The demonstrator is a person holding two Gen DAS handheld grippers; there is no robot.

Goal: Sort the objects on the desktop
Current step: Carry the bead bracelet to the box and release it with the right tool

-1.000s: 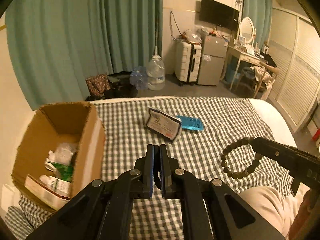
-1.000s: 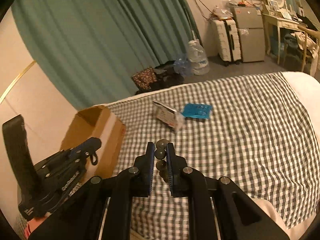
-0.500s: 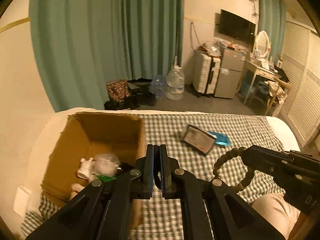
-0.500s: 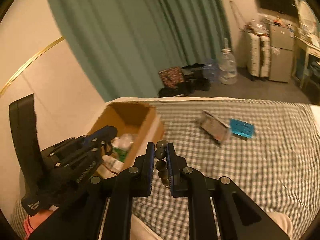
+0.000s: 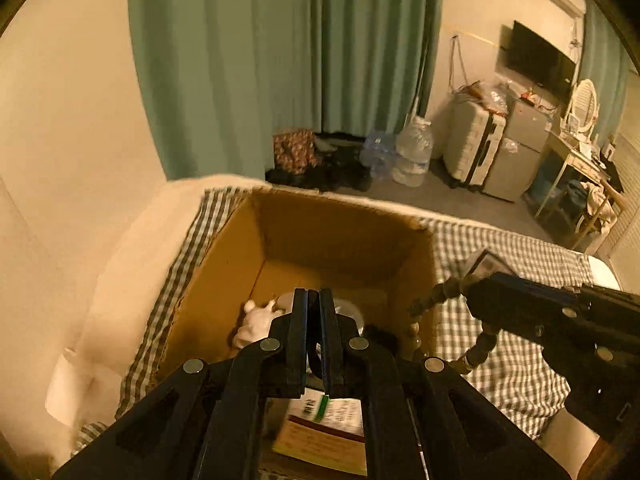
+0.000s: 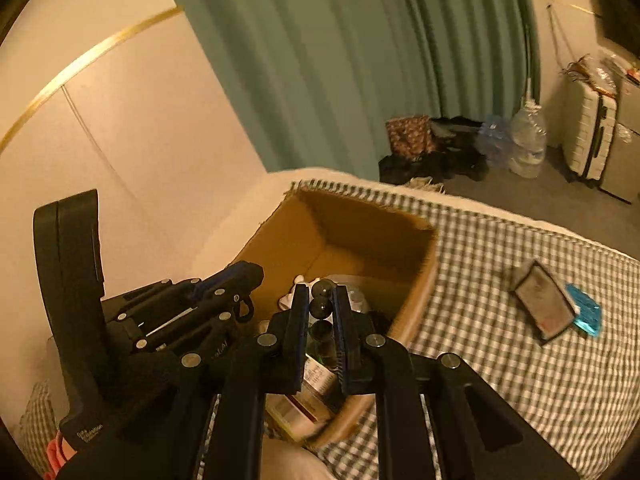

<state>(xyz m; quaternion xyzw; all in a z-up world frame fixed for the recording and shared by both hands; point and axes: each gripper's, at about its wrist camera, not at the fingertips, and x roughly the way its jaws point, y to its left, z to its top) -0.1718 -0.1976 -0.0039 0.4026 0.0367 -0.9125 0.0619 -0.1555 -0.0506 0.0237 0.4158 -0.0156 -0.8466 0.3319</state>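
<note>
Two grippers hung over the open cardboard box (image 5: 344,240) on the checked bedspread (image 6: 500,344) as I watched from afar. My right gripper (image 6: 321,304) was clamped on a string of dark beads (image 6: 321,300), which stood between the pads just above the box's inner space; in the left wrist view the bracelet's loop (image 5: 476,350) dangled beside the box's right wall, partly lost behind that gripper's black body. My left gripper (image 5: 314,320) was pressed together with nothing between its fingers. Its frame hid most of what lay in the box: I could make out only a small white figure (image 5: 254,320), something clear and rounded behind the fingers, and a printed packet (image 5: 324,428) cut off near the bottom edge. Out on the bedspread, a dark-framed card (image 6: 540,304) lay just beside a blue packet (image 6: 586,314), both blurred, their print unreadable.
</note>
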